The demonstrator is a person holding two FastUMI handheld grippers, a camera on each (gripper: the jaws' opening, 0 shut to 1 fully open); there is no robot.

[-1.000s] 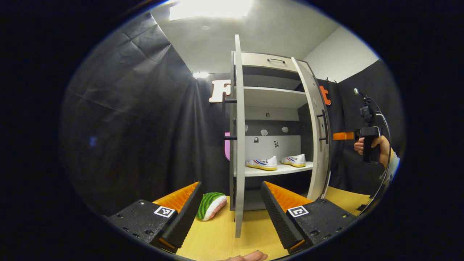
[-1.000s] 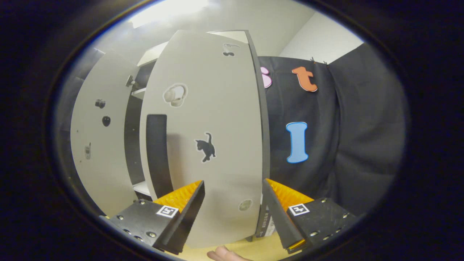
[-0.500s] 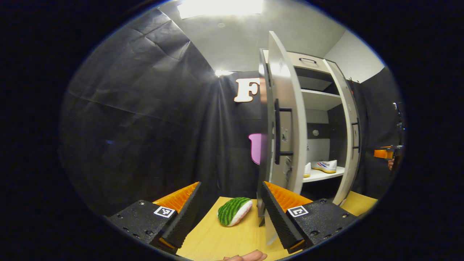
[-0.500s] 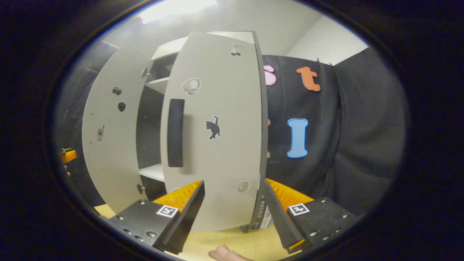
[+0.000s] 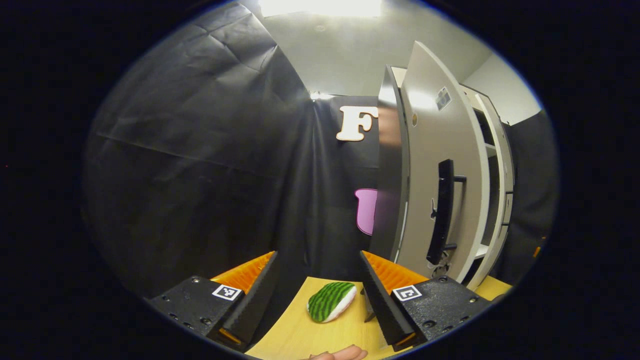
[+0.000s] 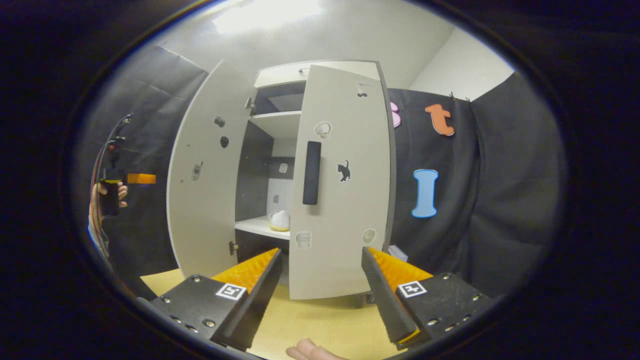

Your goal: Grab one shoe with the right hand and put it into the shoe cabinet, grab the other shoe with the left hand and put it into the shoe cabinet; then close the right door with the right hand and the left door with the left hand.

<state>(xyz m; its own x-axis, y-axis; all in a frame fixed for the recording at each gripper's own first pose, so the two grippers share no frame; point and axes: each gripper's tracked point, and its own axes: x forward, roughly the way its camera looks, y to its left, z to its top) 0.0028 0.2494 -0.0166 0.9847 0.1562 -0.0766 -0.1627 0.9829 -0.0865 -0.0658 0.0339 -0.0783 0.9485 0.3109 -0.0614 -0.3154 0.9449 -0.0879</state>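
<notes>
On the yellow tabletop (image 6: 325,320) stands the shoe cabinet (image 6: 280,80), seen from the front in the right gripper view, with both doors partly swung out. The right door (image 6: 345,190) faces that camera almost flat, its dark vertical handle (image 6: 311,172) and several small stickers showing, and the right gripper (image 6: 320,285) hangs in front of its lower part with fingers spread wide and nothing between them; the door's bottom edge appears in the gap, but the fingers (image 6: 255,280) do not press on it. Through the opening between the two doors a white shoe with a yellow sole (image 6: 280,220) rests on the lower shelf (image 6: 255,227); the second shoe cannot be made out from here. The left door (image 6: 205,190) stands further open, and beyond it, at the far left, a hand holds the left gripper (image 6: 141,178) in the air, well apart from the door. In the left gripper view the left gripper (image 5: 317,285) is likewise wide open and empty, held above the table (image 5: 300,330). Its right finger (image 5: 380,295) overlaps the lower corner of the left door (image 5: 440,165), whose outer face and dark handle (image 5: 442,210) are turned toward the camera; whether finger and door touch cannot be told. A green-striped, watermelon-shaped toy (image 5: 331,301) lies on the table between the fingers, farther back, beside the cabinet's foot.
</notes>
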